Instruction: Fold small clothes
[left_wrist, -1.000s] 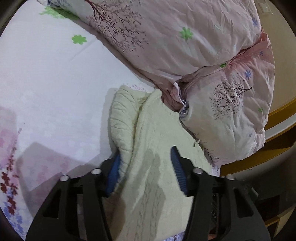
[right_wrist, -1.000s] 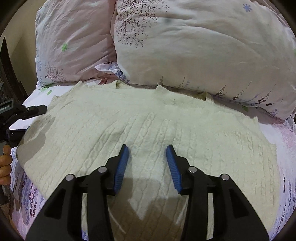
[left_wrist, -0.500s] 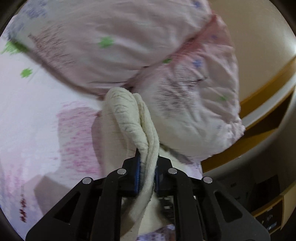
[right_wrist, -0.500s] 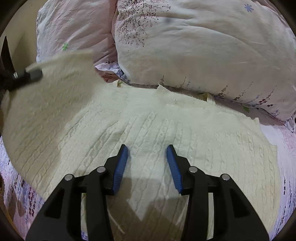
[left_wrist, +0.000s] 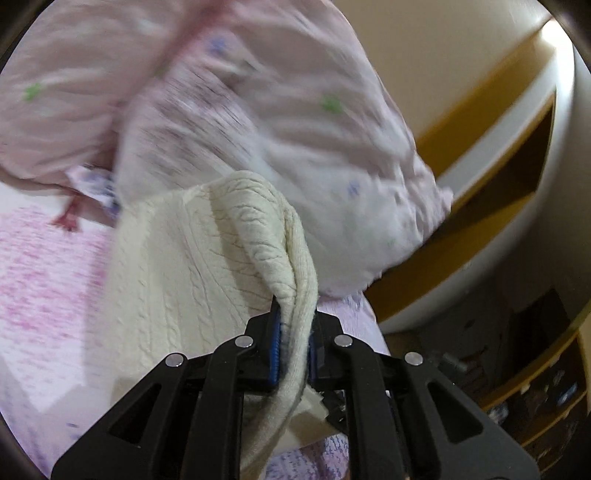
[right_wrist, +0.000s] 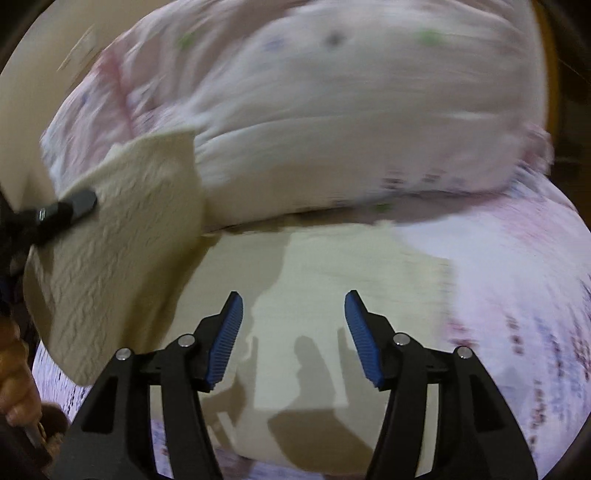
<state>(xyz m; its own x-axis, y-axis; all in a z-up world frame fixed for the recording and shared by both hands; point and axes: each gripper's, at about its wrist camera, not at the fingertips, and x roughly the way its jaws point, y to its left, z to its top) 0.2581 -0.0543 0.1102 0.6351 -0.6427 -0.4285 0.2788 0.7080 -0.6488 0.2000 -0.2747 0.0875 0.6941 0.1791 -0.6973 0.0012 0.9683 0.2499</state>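
Since a second ago, the cream cable-knit sweater (left_wrist: 192, 266) on the bed sheet (right_wrist: 517, 280) has been clamped at its edge by the left gripper (left_wrist: 294, 345) and raised, beginning a fold, while the empty right gripper (right_wrist: 293, 336) is being opened.

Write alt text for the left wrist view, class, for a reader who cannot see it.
The left tongs are shut on a bunched edge of a cream cable-knit sweater, lifting it off a bed with a pink-patterned sheet. Blurred pink floral pillows fill the background, with a wooden bed frame at the right.
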